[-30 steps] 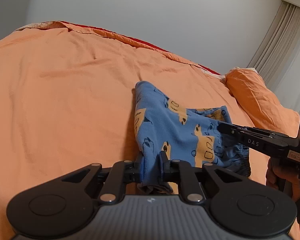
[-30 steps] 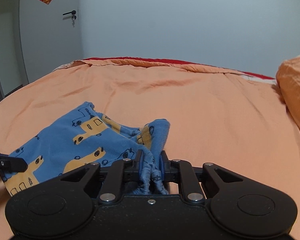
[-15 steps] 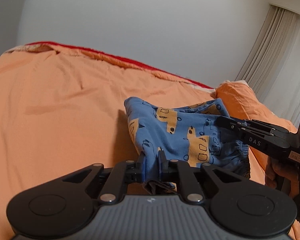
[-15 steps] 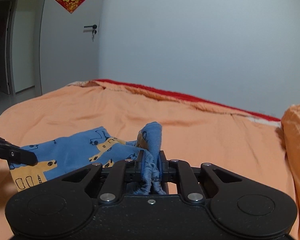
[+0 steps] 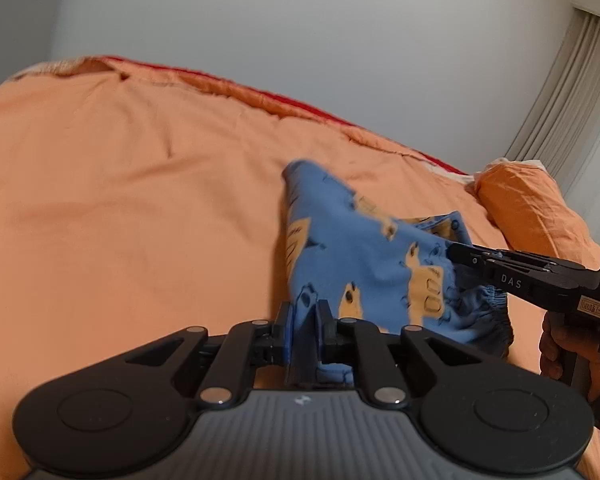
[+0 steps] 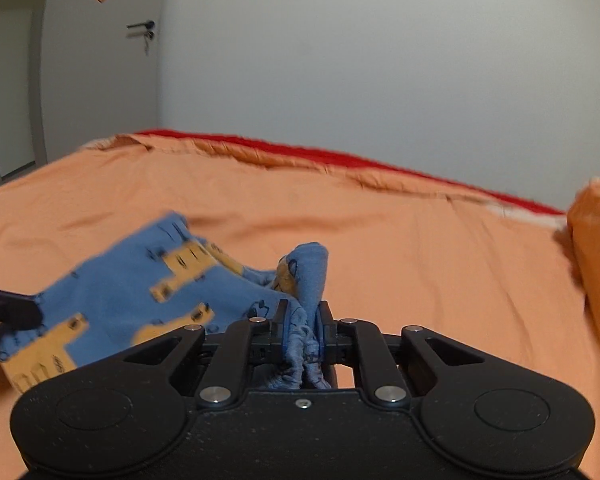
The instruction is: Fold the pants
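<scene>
The blue pants [image 5: 364, 256] with orange vehicle prints hang between both grippers above the orange bed. My left gripper [image 5: 305, 316] is shut on one edge of the pants. My right gripper [image 6: 303, 316] is shut on the gathered waistband end [image 6: 304, 344]. In the left wrist view the right gripper [image 5: 456, 254] reaches in from the right and pinches the cloth. In the right wrist view the left gripper's fingertips [image 6: 16, 312] show at the left edge on the pants [image 6: 132, 296].
The orange bed cover [image 5: 120, 208] spreads ahead, with a red sheet edge [image 6: 340, 156] at the far side. An orange pillow [image 5: 528, 208] lies at the right. A door [image 6: 100, 60] and grey walls stand behind. Curtains [image 5: 572, 92] hang at the right.
Both grippers have lifted the pants off the bed and carried them forward. The cloth is blurred with motion. The views have tilted upward.
</scene>
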{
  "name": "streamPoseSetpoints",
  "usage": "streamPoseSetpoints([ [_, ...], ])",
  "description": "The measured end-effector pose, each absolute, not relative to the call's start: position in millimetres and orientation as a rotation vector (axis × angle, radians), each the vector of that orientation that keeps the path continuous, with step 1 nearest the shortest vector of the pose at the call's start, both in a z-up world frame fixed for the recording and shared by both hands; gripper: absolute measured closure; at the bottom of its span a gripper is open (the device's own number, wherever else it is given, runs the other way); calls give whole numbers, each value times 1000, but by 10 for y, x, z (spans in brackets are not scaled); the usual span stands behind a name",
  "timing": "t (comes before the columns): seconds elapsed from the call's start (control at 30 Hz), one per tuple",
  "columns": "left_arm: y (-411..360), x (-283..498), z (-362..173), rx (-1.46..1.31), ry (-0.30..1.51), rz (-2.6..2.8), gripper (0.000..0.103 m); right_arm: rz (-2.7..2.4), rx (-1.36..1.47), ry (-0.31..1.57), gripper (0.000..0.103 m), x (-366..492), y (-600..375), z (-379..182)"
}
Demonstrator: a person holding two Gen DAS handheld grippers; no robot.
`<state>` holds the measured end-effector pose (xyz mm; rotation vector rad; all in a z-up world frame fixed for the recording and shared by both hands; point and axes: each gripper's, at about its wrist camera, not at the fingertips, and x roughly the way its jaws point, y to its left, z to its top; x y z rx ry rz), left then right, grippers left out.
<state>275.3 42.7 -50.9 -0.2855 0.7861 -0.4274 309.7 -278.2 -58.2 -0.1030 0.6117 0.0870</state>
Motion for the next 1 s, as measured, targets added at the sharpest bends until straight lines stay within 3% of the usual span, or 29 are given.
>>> streamPoseSetpoints([
  [0.27,465,2721,-535,-271,789,-416,90,87,-73,605,88,3083,-2808,-656],
  [0.37,437,2724,-508,-262,790,-409,84,71,-69,605,83,3064,-2804,-651],
  [0.47,455,2722,-478,-273,797,-399,67,35,-41,601,71,2991,-2807,-600],
  [0.57,473,2676,-431,-296,790,-373,39,-7,-11,580,42,2849,-2805,-521],
  [0.63,479,2614,-380,-302,770,-349,18,-18,-2,566,36,2733,-2789,-460],
  [0.8,489,2425,-177,-272,725,-316,0,-29,-1,524,19,2420,-2715,-285],
  [0.9,486,2306,-44,-232,696,-278,0,-37,7,492,8,2244,-2676,-167],
  [1.0,500,2171,64,-205,659,-244,0,-35,6,464,4,2058,-2625,-59],
])
